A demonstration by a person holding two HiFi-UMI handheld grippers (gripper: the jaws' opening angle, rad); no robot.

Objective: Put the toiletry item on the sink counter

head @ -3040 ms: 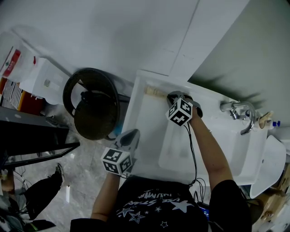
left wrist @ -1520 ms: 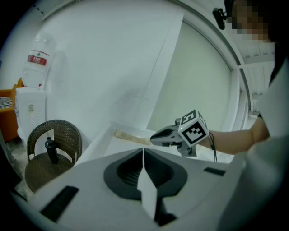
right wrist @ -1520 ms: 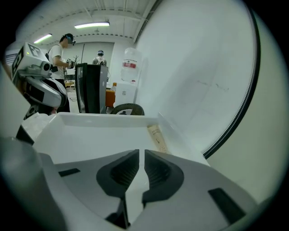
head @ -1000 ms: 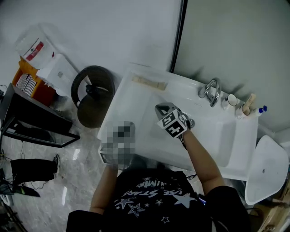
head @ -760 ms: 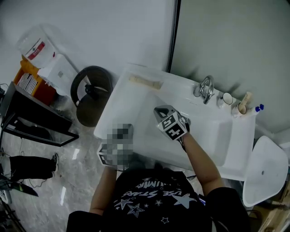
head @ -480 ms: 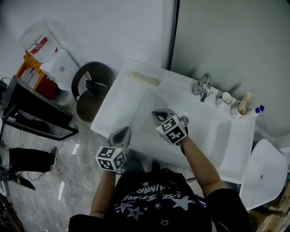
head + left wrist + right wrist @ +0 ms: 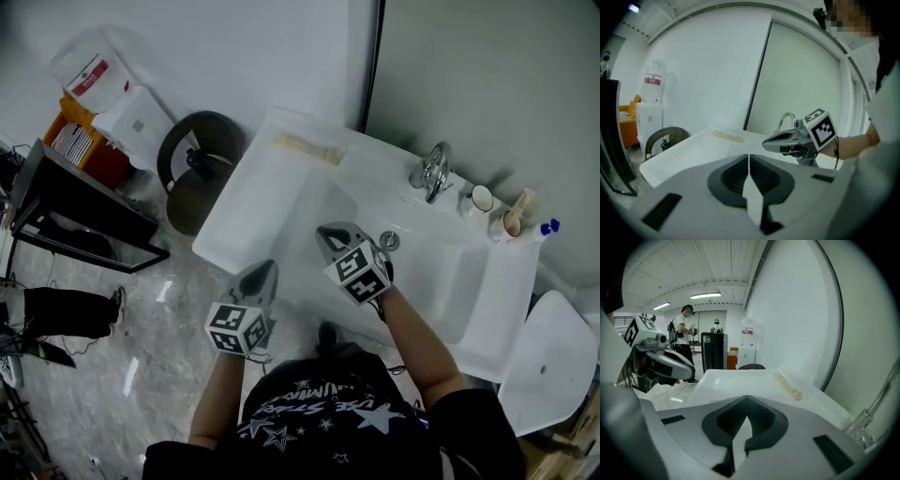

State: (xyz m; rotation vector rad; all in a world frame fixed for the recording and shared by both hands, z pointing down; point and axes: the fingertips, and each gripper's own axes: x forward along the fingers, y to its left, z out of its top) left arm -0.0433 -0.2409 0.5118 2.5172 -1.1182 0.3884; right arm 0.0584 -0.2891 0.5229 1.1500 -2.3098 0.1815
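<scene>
The toiletry item (image 7: 307, 148), a long flat beige piece, lies alone on the white sink counter (image 7: 246, 211) near its far left edge. It also shows as a pale strip (image 7: 727, 136) in the left gripper view and to the right (image 7: 788, 386) in the right gripper view. My right gripper (image 7: 324, 234) hovers over the basin's left side, shut and holding nothing, well short of the item. My left gripper (image 7: 266, 269) hangs at the counter's front edge, jaws together and empty. Each gripper sees the other: the right gripper (image 7: 785, 139), the left gripper (image 7: 670, 363).
A chrome faucet (image 7: 431, 171) stands behind the basin, with a drain (image 7: 389, 241) below it. Two cups (image 7: 481, 198) and a blue-capped bottle (image 7: 548, 227) sit at the back right. A round dark bin (image 7: 197, 169), a water jug (image 7: 89, 70) and a black stand (image 7: 75, 225) are left of the sink.
My right gripper has drawn back from the toiletry item on the counter toward the basin's front. The item stays where it lay. The left gripper keeps near the front edge.
</scene>
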